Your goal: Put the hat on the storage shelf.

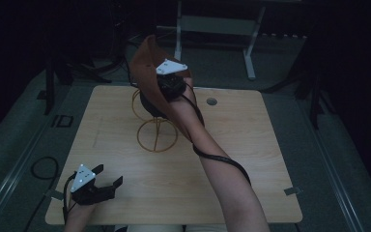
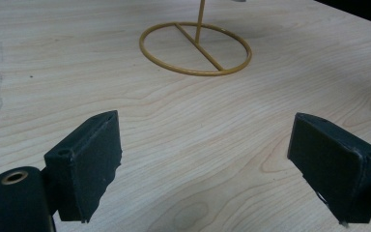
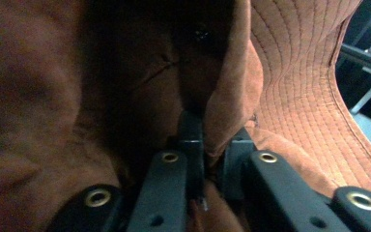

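Between the clenched jaws of my right gripper (image 3: 207, 159) sits a fold of the brown hat (image 1: 147, 72), lifted above the gold wire stand (image 1: 155, 126) at the far side of the table (image 1: 251, 145). Nearer me than the stand, my left gripper (image 1: 107, 180) hovers spread wide, grasping nothing.

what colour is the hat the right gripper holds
Reddish brown, with rows of stitching on the hat brim; the right gripper view shows it best.
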Demonstrator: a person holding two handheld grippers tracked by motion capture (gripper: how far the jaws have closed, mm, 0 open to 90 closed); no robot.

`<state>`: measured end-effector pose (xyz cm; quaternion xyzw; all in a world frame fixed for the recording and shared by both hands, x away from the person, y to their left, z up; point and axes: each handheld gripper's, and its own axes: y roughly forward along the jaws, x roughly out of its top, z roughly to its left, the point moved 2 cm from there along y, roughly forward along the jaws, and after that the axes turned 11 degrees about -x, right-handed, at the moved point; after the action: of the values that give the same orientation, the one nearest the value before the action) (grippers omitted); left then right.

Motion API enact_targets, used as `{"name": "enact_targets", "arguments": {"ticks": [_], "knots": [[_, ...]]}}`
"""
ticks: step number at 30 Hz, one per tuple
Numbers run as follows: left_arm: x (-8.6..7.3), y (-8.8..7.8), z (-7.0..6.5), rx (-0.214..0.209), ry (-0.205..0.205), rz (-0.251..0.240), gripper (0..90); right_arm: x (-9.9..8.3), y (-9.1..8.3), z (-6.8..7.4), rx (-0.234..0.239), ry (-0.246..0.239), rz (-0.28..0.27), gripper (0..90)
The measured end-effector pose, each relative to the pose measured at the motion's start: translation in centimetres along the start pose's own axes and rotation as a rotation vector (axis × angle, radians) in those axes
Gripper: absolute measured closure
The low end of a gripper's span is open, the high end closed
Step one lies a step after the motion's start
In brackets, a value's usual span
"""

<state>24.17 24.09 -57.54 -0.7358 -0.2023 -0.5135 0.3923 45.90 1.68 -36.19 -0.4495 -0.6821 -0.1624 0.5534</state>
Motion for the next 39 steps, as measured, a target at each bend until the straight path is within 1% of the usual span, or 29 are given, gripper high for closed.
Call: {"name": "enact_targets", "arguments": {"ticks": [1,2,3,5,7,8,9,10,11,12,13,14,15,17,18,19,22,23,24,26,28,29,31,33,34,35,37,38,39], "knots": [[0.0,0.0,0.0,0.004,0.002,0.004,12.7,-0.2,0.1,0.1,0.019,0.007,0.002,70.4],[0.0,0.0,0.0,0.004,0.002,0.004,12.7,-0.2,0.1,0.1,0.019,0.007,0.002,70.4],[0.0,0.0,0.0,0.001,0.002,0.005,12.7,-0.2,0.0,0.0,0.020,0.025,0.005,64.9],[0.0,0.1,-0.1,0.002,0.002,0.007,12.7,-0.2,0.0,-0.1,0.018,0.017,0.006,62.2],[0.0,0.1,-0.1,0.001,0.002,0.005,12.7,-0.2,-0.1,-0.1,0.003,0.019,-0.002,57.8],[0.0,0.1,-0.1,0.005,0.003,0.004,12.7,-0.2,-0.2,0.0,-0.028,-0.005,-0.007,53.0],[0.0,0.1,-0.1,0.005,0.003,0.004,12.7,-0.2,-0.2,0.0,-0.028,-0.005,-0.007,53.0],[0.1,0.1,-0.1,0.005,-0.002,0.003,12.7,-0.2,-0.2,0.3,-0.033,0.014,-0.011,52.4],[0.1,0.1,-0.1,0.009,-0.003,0.003,12.8,-0.2,-0.2,0.2,-0.039,-0.007,-0.008,48.2],[0.1,0.1,-0.1,0.009,-0.003,0.003,12.9,-0.2,-0.2,0.2,-0.039,-0.007,-0.008,48.2],[0.0,0.1,0.0,0.011,-0.008,0.006,13.2,0.1,-0.2,0.4,-0.075,-0.030,-0.002,38.2],[0.0,0.1,0.0,0.011,-0.008,0.006,13.2,0.2,-0.2,0.5,-0.074,-0.021,-0.010,35.7],[0.0,0.1,0.0,0.011,-0.007,0.007,13.2,0.2,-0.2,0.5,-0.053,-0.023,-0.017,33.1],[0.0,0.1,0.0,0.014,-0.004,0.008,13.2,0.2,-0.2,0.6,-0.042,0.014,-0.020,27.5],[0.0,0.1,0.0,0.017,0.000,0.011,13.3,0.2,-0.3,0.6,-0.058,0.007,-0.017,23.4],[0.0,0.0,0.0,0.021,0.000,0.010,13.3,0.3,-0.4,0.7,-0.117,-0.043,-0.011,23.3],[0.0,0.0,0.1,0.024,-0.002,0.010,13.4,0.8,-0.7,1.5,-0.222,-0.121,-0.010,20.0],[0.0,0.0,0.1,0.021,-0.004,0.009,13.4,0.9,-0.6,1.8,-0.263,-0.152,0.002,19.9],[0.0,0.0,0.1,0.021,-0.004,0.009,13.4,1.0,-0.4,2.0,-0.286,-0.164,0.029,17.8],[0.0,-0.1,0.1,0.022,-0.004,0.005,13.4,1.3,-0.2,2.4,-0.376,-0.225,0.039,18.0],[0.0,-0.1,0.1,0.024,-0.004,0.005,13.4,1.6,0.0,2.8,-0.413,-0.266,0.050,18.3],[0.0,-0.1,0.1,0.020,-0.003,0.005,13.4,1.7,0.1,3.1,-0.429,-0.303,0.044,18.4],[0.0,-0.1,0.0,0.022,-0.003,0.006,13.4,1.8,0.1,3.7,-0.417,-0.339,0.034,17.8],[0.0,-0.1,0.0,0.020,-0.003,0.005,13.4,1.6,0.0,4.5,-0.426,-0.408,-0.003,16.9],[0.0,-0.1,0.0,0.017,-0.007,0.000,13.4,1.4,0.0,4.9,-0.424,-0.425,-0.016,16.2],[0.0,-0.1,0.0,0.021,-0.002,0.002,13.4,1.3,0.0,5.2,-0.458,-0.447,-0.027,15.1],[0.0,-0.1,0.0,0.023,-0.005,0.003,13.4,1.4,0.1,5.7,-0.526,-0.528,-0.036,14.5],[0.0,-0.1,0.0,0.023,-0.004,0.003,13.4,1.5,0.1,6.0,-0.577,-0.559,-0.036,14.5],[0.0,-0.1,0.0,0.023,-0.004,0.003,13.4,1.6,0.2,6.2,-0.587,-0.593,-0.033,15.4]]}}
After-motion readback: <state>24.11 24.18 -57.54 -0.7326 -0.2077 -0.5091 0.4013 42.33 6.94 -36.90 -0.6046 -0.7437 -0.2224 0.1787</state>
